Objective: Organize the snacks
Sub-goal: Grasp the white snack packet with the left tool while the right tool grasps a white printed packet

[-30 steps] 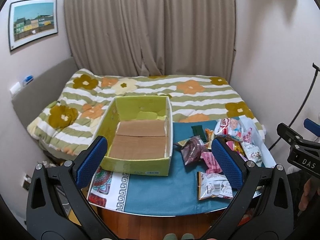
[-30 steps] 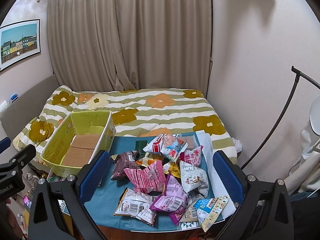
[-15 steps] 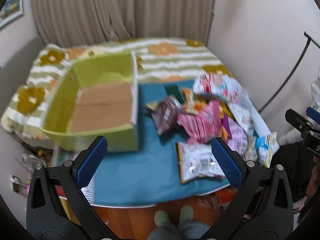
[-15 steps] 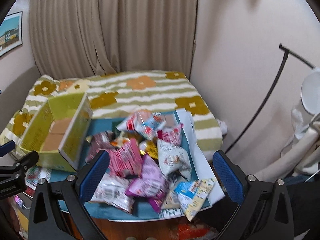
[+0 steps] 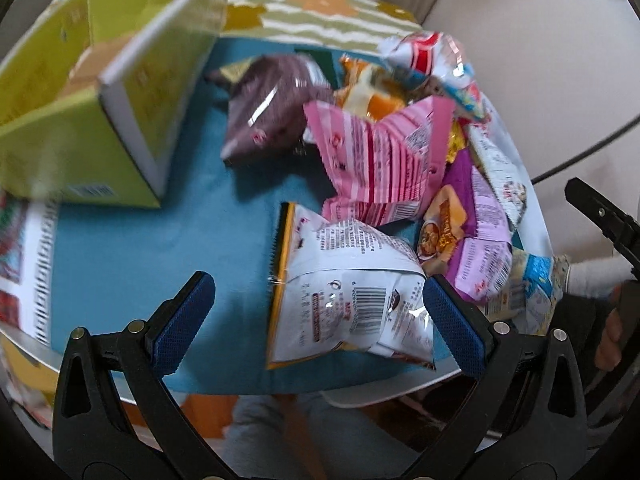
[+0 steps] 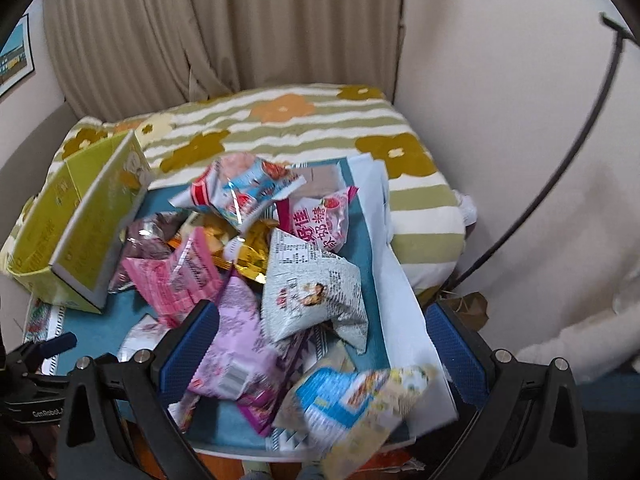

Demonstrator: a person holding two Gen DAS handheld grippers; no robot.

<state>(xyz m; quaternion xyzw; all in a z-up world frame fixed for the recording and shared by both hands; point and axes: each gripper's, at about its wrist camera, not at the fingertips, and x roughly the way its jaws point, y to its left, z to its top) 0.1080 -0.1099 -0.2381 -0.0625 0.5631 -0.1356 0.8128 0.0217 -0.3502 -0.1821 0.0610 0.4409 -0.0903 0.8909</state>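
Left gripper [image 5: 316,320] was held wide apart, empty, over the white crinkly foil snack packet [image 5: 344,292]; right gripper [image 6: 320,344] likewise, over the lilac foil packet [image 6: 236,344]. The open yellow-green cardboard box [image 5: 132,80] sat left of the pile. Risk judged: slippery overlapping bags could be double-picked or knocked off the table edge.

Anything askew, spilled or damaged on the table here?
No damage shows. The snack packets lie in a loose overlapping heap, and a blue and yellow packet pokes over the table's near edge. The green box holds no packets that I can see.
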